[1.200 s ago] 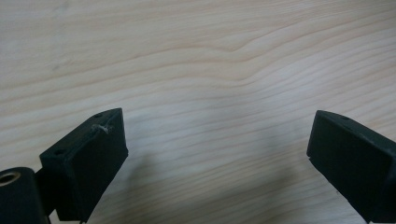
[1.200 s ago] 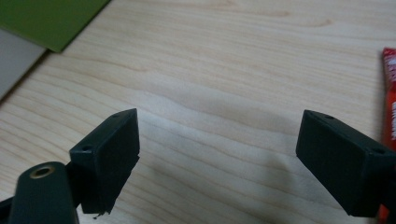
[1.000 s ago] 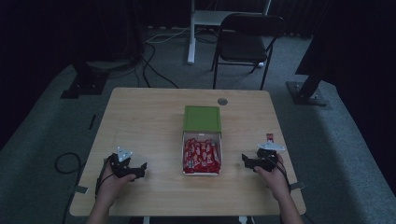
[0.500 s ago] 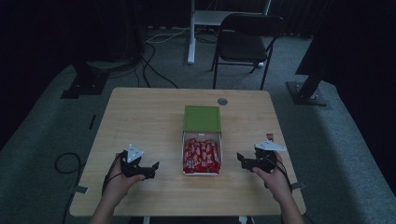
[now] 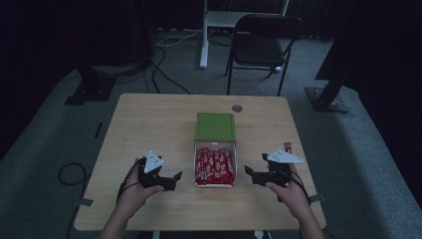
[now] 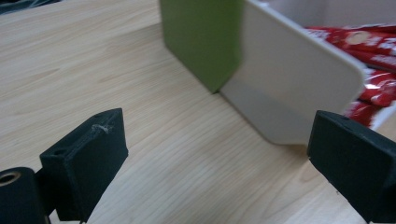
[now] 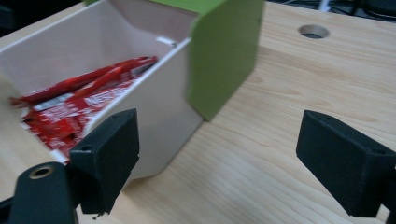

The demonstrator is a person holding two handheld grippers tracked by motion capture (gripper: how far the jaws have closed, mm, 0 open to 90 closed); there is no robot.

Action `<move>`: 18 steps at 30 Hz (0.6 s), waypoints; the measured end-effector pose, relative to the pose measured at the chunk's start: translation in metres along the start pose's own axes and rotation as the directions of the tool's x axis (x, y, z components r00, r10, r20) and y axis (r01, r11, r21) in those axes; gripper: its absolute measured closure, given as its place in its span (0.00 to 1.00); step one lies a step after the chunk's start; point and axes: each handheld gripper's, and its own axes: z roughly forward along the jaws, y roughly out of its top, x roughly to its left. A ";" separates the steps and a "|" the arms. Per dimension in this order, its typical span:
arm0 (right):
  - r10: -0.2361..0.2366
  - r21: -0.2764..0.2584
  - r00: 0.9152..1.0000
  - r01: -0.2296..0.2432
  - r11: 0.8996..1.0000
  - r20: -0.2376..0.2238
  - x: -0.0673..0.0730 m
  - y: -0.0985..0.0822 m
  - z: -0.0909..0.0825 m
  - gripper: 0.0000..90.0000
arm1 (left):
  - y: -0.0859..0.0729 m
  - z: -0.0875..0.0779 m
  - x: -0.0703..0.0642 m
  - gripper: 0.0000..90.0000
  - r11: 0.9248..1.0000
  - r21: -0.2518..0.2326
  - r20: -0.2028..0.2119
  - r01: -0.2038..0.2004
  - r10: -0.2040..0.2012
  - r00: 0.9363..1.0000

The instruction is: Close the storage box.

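A white box full of red wrapped bars lies at the middle of the table, half slid out of its green sleeve. My left gripper stands open just left of the box, jaws pointing at it. In the left gripper view the box's white wall, the green sleeve and the red bars lie ahead of the open left gripper. My right gripper stands open just right of the box. Ahead of the open right gripper are the box wall, sleeve and bars.
The wooden table has a round cable hole at its far side. A small red item lies near the right edge, behind my right hand. A dark folding chair stands beyond the table.
Both grippers have moved inward toward the box, the left one to the right and the right one to the left. Both stay open.
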 end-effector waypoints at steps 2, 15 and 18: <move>-0.011 0.000 1.000 0.011 1.000 -0.018 0.003 0.000 0.000 0.14 | 0.002 0.001 -0.004 0.06 1.000 -0.003 0.023 -0.007 0.007 1.000; -0.051 0.013 0.995 0.052 0.999 -0.082 0.013 -0.003 0.007 0.14 | 0.011 0.012 -0.017 0.06 0.999 -0.023 0.079 -0.033 0.035 0.996; -0.063 0.014 0.993 0.065 0.998 -0.096 0.016 -0.003 0.009 0.14 | 0.012 0.015 -0.018 0.06 0.999 -0.018 0.082 -0.037 0.038 0.996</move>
